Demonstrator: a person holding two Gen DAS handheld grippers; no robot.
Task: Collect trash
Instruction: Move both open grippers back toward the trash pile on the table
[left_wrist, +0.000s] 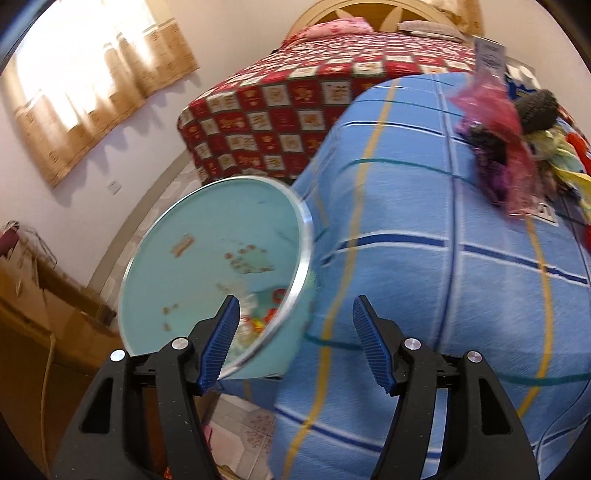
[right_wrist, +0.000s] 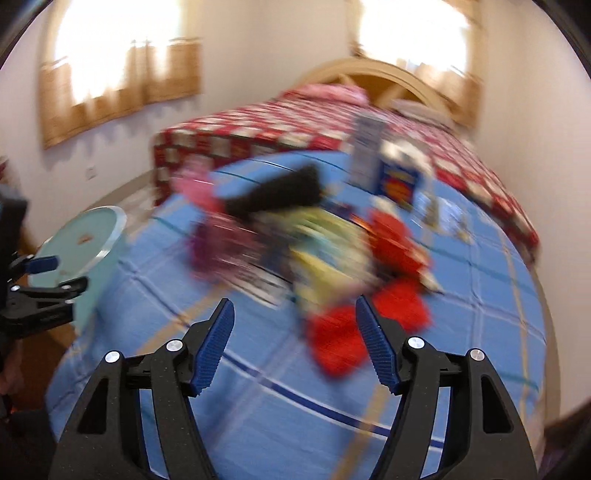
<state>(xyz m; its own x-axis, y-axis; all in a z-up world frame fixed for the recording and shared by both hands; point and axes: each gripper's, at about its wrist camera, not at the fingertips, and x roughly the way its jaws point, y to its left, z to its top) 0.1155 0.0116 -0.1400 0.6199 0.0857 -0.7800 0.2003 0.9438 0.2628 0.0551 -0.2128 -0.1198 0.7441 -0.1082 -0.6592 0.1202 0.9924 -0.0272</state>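
Both claws stand open in front of us with nothing between their blue pads: our left claw (left_wrist: 293, 339) hangs over the edge of the bed beside the bin, and our right claw (right_wrist: 293, 341) hovers above the blue sheet just short of the trash.

From there we go down in size. We see the near bed (left_wrist: 424, 258) under a blue checked sheet with yellow and dark blue stripes, filling most of both views. Behind it stands a second bed (left_wrist: 295, 96) with a red-and-white patterned cover, pillows and a curved wooden headboard. Curtained windows (left_wrist: 92, 81) glow on the far wall.

Next comes the light turquoise bin (left_wrist: 207, 258) with a silver rim, standing on the floor against the near bed's side; a few small scraps lie in its bottom. In the right wrist view our left claw (right_wrist: 55, 273) shows at its rim.

The trash pile (right_wrist: 295, 243) lies on top of the blue sheet, well apart from the bin: red pieces (right_wrist: 369, 325), a pink wrapper (left_wrist: 491, 122), a dark knitted item (left_wrist: 535, 110) and yellow-green scraps (right_wrist: 325, 273). A small carton (right_wrist: 365, 151) stands upright just behind the pile. Motion blur hides finer detail.
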